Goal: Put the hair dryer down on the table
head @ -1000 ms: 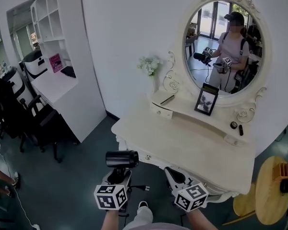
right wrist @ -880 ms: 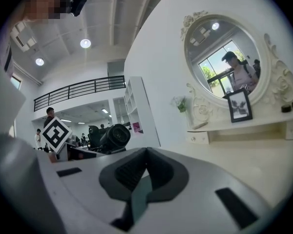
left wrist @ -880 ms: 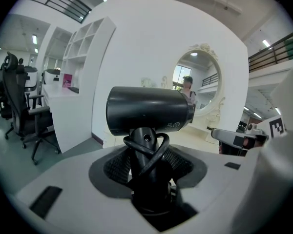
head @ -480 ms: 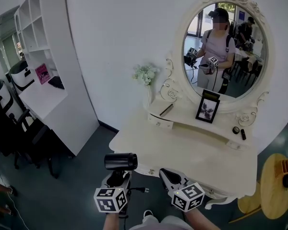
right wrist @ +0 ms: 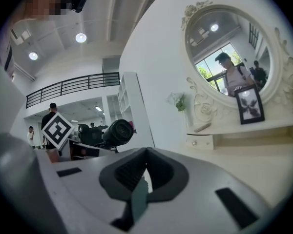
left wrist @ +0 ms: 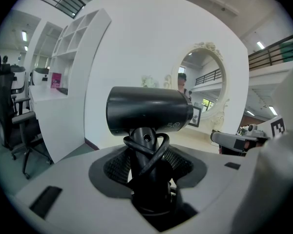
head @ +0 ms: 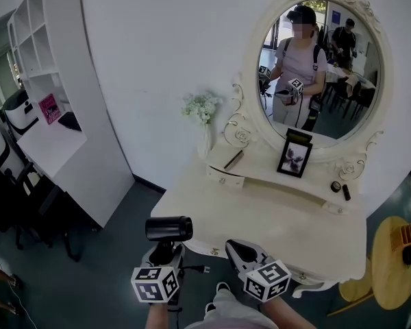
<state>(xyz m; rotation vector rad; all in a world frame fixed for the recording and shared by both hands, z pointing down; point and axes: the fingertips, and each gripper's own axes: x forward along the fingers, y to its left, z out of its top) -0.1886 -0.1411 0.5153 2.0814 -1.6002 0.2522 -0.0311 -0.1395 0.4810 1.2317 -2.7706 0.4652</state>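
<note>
A black hair dryer (head: 168,229) stands upright with its barrel level, its cord wound round the handle. My left gripper (head: 163,256) is shut on that handle, held over the floor just short of the front left corner of the cream dressing table (head: 260,214). In the left gripper view the hair dryer (left wrist: 149,112) fills the middle, its handle clamped by the left gripper (left wrist: 146,165). My right gripper (head: 238,251) hovers at the table's front edge, shut and holding nothing. In the right gripper view the right gripper (right wrist: 144,172) shows its pads together, and the hair dryer (right wrist: 118,132) shows at the left.
An oval mirror (head: 322,67) backs the table. On its raised shelf stand a photo frame (head: 294,154) and a vase of flowers (head: 201,108). A round wooden side table (head: 390,269) is at the right. A white desk (head: 48,136) and dark chairs (head: 14,204) are at the left.
Both grippers and my view have moved closer to the dressing table. The hair dryer stays held in the left gripper the same way.
</note>
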